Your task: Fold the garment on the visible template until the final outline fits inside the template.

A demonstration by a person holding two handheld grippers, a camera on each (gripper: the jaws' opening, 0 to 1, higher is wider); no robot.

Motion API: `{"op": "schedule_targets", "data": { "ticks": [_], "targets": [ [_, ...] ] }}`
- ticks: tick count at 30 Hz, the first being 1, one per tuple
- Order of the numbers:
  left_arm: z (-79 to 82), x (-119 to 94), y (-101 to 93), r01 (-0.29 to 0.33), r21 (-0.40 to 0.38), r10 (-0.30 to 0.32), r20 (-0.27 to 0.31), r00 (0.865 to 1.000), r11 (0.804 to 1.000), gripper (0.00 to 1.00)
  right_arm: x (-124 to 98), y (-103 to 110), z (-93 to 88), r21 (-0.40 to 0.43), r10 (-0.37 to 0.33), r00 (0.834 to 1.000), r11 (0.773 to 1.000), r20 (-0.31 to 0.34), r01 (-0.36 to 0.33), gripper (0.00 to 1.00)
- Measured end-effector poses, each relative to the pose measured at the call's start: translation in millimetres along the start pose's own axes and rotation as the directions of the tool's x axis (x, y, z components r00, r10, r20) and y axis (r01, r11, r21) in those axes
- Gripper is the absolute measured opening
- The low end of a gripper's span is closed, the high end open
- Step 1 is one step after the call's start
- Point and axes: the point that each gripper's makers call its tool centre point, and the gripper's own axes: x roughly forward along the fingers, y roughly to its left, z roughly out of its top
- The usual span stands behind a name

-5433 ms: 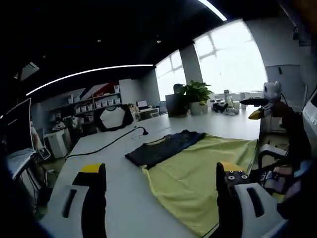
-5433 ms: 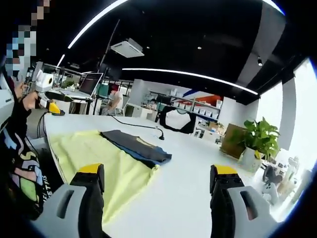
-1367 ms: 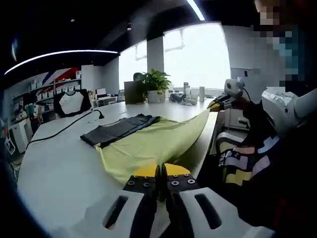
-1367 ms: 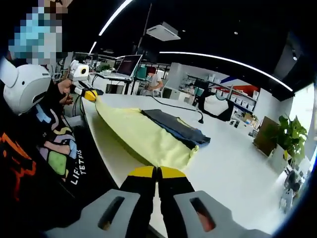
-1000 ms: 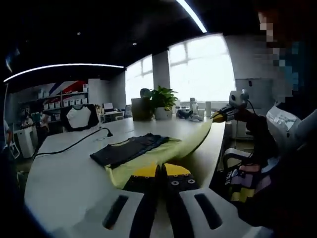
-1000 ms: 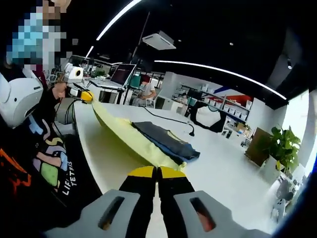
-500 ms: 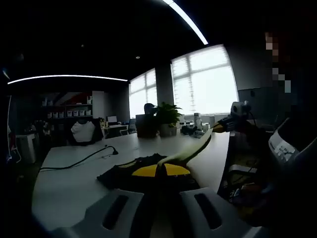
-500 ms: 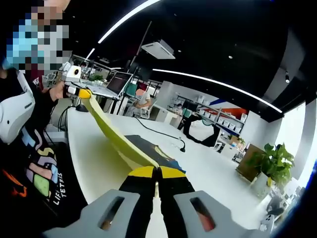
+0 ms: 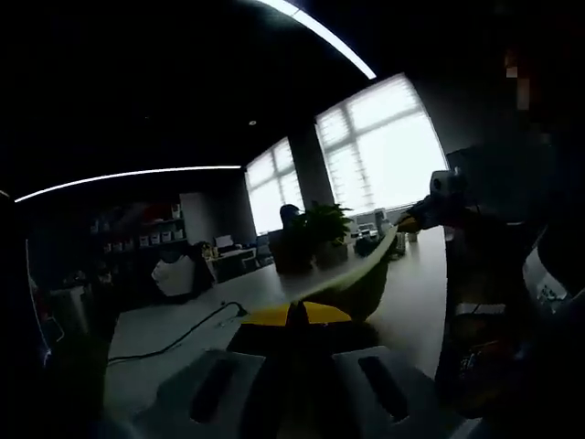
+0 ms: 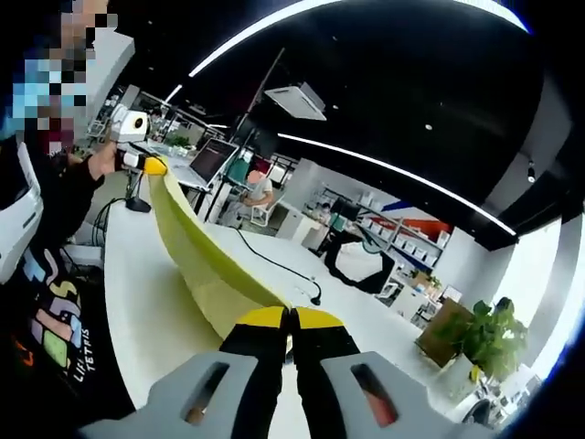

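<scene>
Two grippers, left gripper (image 9: 291, 315) and right gripper (image 10: 291, 320), have jaws clamped on the yellow garment (image 10: 206, 265), its edge raised above the desk (image 10: 146, 302); next, carry it over and lay it.

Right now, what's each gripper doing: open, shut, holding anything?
Left gripper: shut on one corner of the yellow-green fabric garment, lifted off the table.
Right gripper: shut on the garment's other corner, edge stretched taut between them.
</scene>
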Motion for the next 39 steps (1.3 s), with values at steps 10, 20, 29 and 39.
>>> {"op": "schedule_targets", "data": {
  "ticks": [10, 20, 29, 39],
  "targets": [
    [9.6, 33, 40.6, -0.030, 0.020, 0.031, -0.049, 0.998, 0.999, 0.02, 40, -35, 2.3, -0.047, 0.003, 0.995, 0.999, -0.101, -0.008, 0.00],
    [1.9, 73, 87.7, -0.045, 0.032, 0.050, -0.140, 0.989, 0.998, 0.03, 87, -75, -7.8, 0.013, -0.013, 0.991, 1.000, -0.135, 0.015, 0.00],
    [-26.1, 118, 134.9, -0.061, 0.044, 0.070, -0.239, 0.968, 0.997, 0.03, 132, -95, -29.3, 0.023, -0.028, 0.977, 0.999, -0.209, 0.034, 0.00],
    [-62.2, 166, 164.7, -0.102, -0.133, 0.066, -0.252, 0.965, 0.986, 0.03, 173, -113, -74.5, 0.108, -0.026, 0.945, 0.992, -0.327, 0.064, 0.00]
  ]
}}
